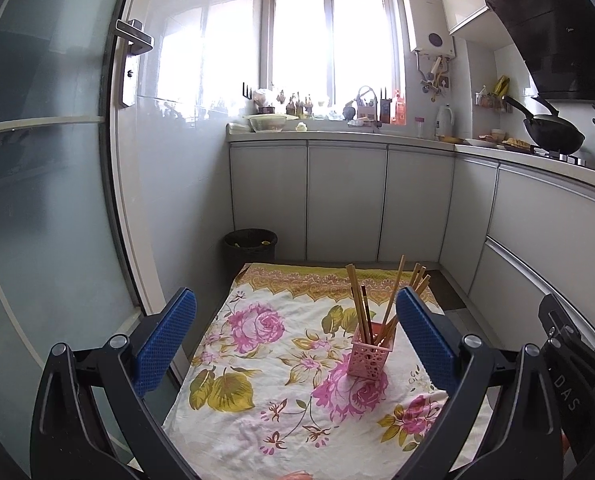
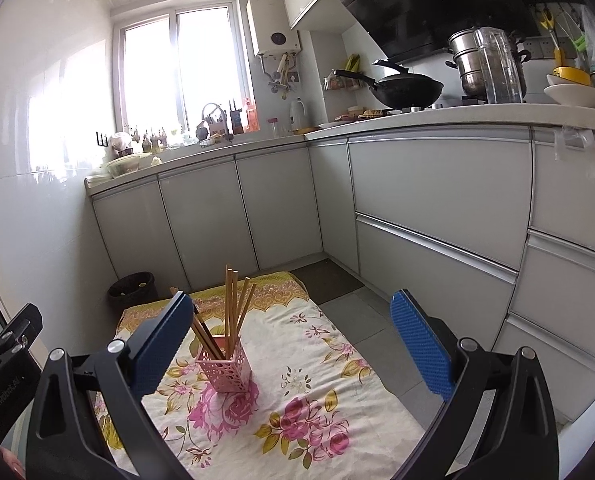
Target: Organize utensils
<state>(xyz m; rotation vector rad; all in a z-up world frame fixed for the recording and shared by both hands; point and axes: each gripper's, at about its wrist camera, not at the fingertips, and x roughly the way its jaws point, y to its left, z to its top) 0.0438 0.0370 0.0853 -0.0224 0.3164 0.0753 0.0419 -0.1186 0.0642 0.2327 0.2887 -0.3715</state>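
Wooden chopsticks (image 1: 361, 308) are standing in a pink perforated plastic holder (image 1: 371, 354) on wrinkled floral cloth (image 1: 281, 392). Claw pads (image 2: 419, 344) are showing dimpled blue rubber; cabinet doors (image 2: 437, 176) are gleaming glossy.

The pink holder (image 1: 372, 354) (image 2: 224, 369) is a square, perforated plastic cup. It stands upright on the floral cloth (image 1: 281, 364) (image 2: 297, 384), on a large pink rose print, nearer the cloth's right edge than its left in the left wrist view. The chopsticks (image 1: 367, 312) (image 2: 228, 312) are slender wooden sticks, light tan, with at least one darker brown. All stand lower ends inside the pink holder, upper ends fanned outward above its rim, some near vertical and others leaning. No stick lies loose on the floral cloth.
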